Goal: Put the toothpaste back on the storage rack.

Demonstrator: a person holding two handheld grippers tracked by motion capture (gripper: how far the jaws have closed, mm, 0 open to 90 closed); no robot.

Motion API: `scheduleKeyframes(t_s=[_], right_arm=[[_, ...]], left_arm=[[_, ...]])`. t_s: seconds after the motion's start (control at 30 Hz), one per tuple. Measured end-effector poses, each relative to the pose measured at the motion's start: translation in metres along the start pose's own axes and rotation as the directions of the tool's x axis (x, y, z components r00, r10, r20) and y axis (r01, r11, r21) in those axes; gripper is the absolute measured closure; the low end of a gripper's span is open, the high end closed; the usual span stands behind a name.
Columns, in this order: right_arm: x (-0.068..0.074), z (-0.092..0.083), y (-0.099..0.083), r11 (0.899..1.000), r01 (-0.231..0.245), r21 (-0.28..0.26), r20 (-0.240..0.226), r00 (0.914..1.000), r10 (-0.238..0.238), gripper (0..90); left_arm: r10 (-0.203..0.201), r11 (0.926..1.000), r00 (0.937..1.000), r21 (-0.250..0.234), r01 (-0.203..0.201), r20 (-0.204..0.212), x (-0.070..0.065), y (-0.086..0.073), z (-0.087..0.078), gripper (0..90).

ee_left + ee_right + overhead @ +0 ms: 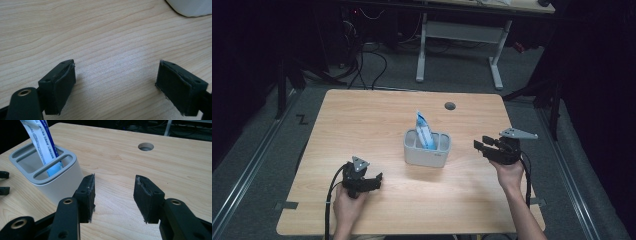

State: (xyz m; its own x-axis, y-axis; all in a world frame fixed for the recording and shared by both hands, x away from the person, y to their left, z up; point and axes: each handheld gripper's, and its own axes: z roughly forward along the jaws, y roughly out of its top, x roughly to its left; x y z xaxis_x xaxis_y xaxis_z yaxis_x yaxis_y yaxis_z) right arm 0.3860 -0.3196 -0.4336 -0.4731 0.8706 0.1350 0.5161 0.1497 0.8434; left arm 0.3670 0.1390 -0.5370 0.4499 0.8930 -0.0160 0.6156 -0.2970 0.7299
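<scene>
A grey slotted holder (427, 148) stands in the middle of the wooden table (362, 120). A blue and white tube (424, 130) stands tilted in its middle slot and leans out over the rim (41, 140). My left gripper (374, 179) rests low over the table to the holder's left, open, with bare wood between its pads (61, 85). To the holder's right, my right gripper (478, 146) hangs above the table and points at the holder (47, 175). It is open, and its pads (88, 195) hold nothing.
A round cable hole (450, 106) sits near the table's far edge. Cables trail from both grippers toward the near edge. Beyond the table stand a white desk frame (459, 35) and floor cables. The holder's base corner (192, 7) lies ahead of the left gripper.
</scene>
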Motion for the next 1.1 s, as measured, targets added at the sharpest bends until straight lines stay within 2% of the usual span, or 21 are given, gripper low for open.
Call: scheduleKeyframes(t_s=[0.3,0.37,1.1], right_arm=[[-0.003,-0.001,-0.009,1.0,-0.026,0.006,0.006,0.9996,0.026,52.4],[-0.003,0.0,-0.011,1.0,-0.02,0.008,0.015,0.9997,0.02,53.0],[-0.008,0.003,-0.038,0.997,-0.067,0.03,0.004,0.9978,0.067,53.0]], left_arm=[[0.0,1.0,1.0,0.0,0.0,0.0,0.0,0.0,0.0,16.0],[0.0,1.0,1.0,0.0,0.0,0.0,0.0,0.0,0.0,16.1],[0.0,1.0,1.0,0.0,0.0,-0.001,0.0,0.0,0.0,16.0]])
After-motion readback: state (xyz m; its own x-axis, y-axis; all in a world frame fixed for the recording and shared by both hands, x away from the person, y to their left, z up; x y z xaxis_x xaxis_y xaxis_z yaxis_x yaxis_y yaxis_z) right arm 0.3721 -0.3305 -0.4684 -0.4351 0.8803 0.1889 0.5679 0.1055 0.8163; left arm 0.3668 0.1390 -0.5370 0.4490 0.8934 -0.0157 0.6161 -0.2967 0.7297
